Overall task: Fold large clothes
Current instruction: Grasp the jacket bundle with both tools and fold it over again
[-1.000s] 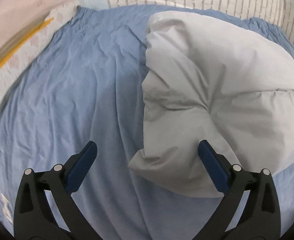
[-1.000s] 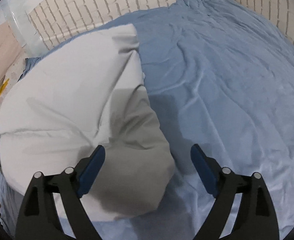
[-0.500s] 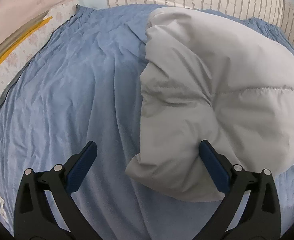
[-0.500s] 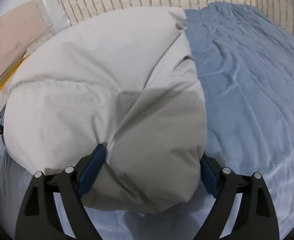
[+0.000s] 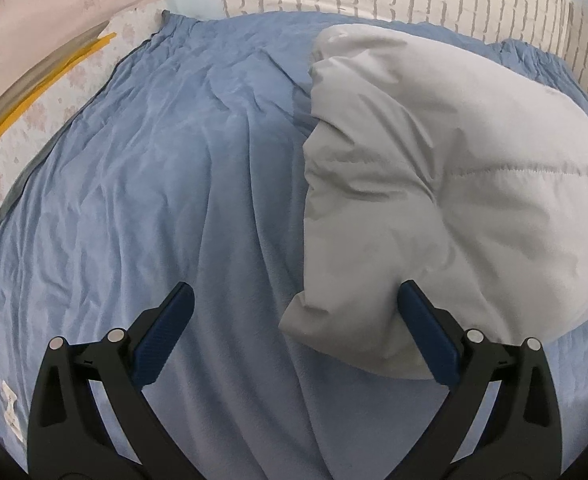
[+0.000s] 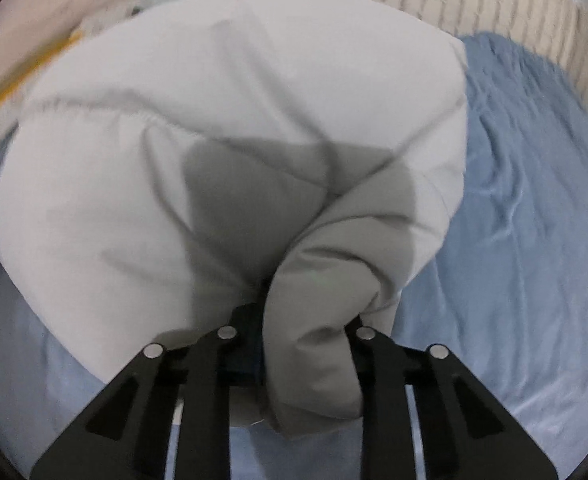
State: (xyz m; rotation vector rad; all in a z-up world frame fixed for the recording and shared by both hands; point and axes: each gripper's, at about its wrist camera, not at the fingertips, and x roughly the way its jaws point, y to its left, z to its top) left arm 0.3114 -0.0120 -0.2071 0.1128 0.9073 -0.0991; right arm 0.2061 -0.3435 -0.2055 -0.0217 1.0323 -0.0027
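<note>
The right tool (image 6: 294, 344) is closing on the near corner of the grey padded garment (image 6: 229, 152), whose bulk lies far-left of it on the bed (image 6: 514, 240), while the left tool (image 5: 294, 336) hangs wide, empty.

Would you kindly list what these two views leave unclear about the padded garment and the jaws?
- Right wrist view: the right gripper jaws are closing on the grey padded garment; fabric hides the pads.
- Both views: folds hide what garment this is.
- Left wrist view: left gripper bases cut off below.
</note>
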